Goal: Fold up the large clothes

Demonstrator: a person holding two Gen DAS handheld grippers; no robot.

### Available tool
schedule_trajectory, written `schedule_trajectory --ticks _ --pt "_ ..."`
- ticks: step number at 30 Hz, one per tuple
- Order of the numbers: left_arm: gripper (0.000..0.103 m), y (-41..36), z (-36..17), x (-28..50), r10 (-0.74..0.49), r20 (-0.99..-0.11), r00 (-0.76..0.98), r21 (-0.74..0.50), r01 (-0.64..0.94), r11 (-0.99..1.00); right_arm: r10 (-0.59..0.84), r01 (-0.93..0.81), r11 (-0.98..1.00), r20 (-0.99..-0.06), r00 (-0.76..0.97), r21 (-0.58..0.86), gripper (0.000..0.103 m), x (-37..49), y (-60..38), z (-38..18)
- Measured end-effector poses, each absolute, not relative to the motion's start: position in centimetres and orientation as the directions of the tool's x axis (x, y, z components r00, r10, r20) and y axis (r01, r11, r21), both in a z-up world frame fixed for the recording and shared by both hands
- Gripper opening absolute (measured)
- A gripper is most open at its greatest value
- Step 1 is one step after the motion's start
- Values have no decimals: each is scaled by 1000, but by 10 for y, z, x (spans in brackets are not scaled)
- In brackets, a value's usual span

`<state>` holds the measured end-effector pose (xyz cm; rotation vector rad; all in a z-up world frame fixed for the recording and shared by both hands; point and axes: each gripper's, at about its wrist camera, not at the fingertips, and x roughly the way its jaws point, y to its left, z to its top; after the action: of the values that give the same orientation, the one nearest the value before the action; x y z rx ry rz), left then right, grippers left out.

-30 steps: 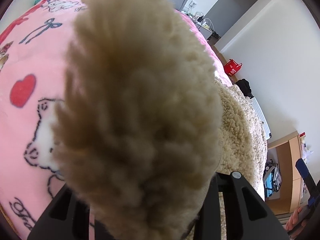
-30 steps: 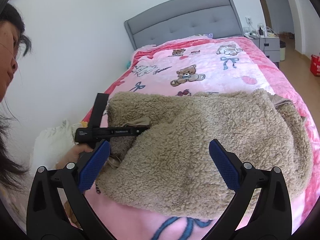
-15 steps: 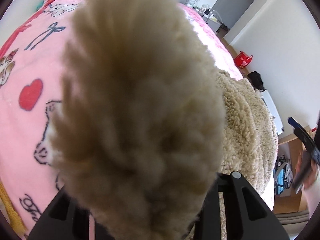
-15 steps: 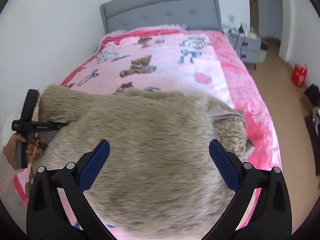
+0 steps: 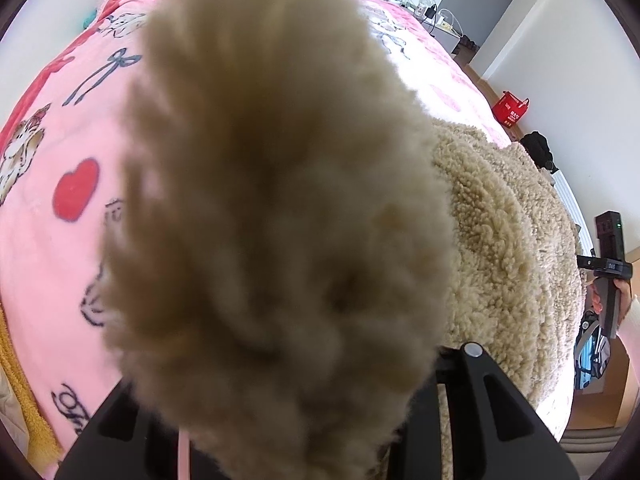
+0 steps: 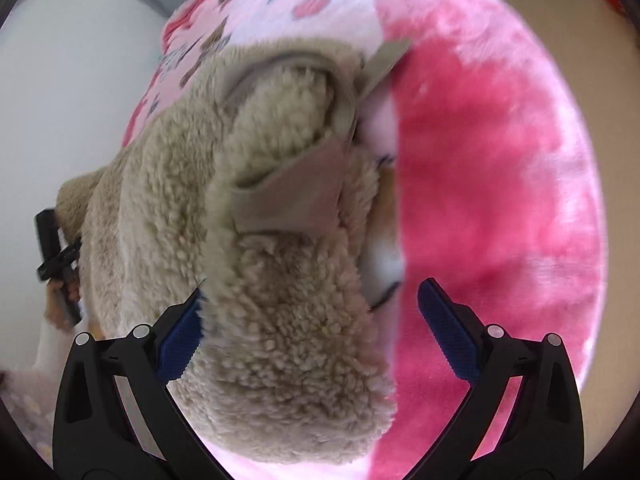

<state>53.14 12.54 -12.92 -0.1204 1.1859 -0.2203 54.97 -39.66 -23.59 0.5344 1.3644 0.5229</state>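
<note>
A: What lies on the pink blanket (image 6: 492, 168)?

B: A large beige fleece garment (image 6: 168, 184), spread over the blanket's patterned part and reaching the deeper pink border. A smooth-trimmed opening with a flat tab (image 6: 292, 196) sits at the garment's end nearest the right gripper.

A: How do the jaws of the right gripper (image 6: 308, 332) stand?

B: Wide apart. A thick fleece end of the garment lies between the blue pads (image 6: 450, 336), against or over the left-hand pad, while the other pad is clear of it over the pink border. Nothing is pinched.

A: And the left gripper (image 5: 276, 400)?

B: Nearly closed, clamped on a bunch of the garment. The blurred tuft of fleece rises from between its black fingers (image 5: 480, 400) and fills most of the left wrist view, so the pads themselves are hidden.

A: Where is that grip relative to the garment?

B: At the end opposite the trimmed opening; the right wrist view shows the left tool at the garment's far edge.
</note>
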Motion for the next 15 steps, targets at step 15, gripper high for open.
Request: schedule_trajectory --ticks 15 --pt "34 122 -135 539 -232 -912 337 -213 94 973 823 -54 544 -545 -158 837 96 588 -357 -293"
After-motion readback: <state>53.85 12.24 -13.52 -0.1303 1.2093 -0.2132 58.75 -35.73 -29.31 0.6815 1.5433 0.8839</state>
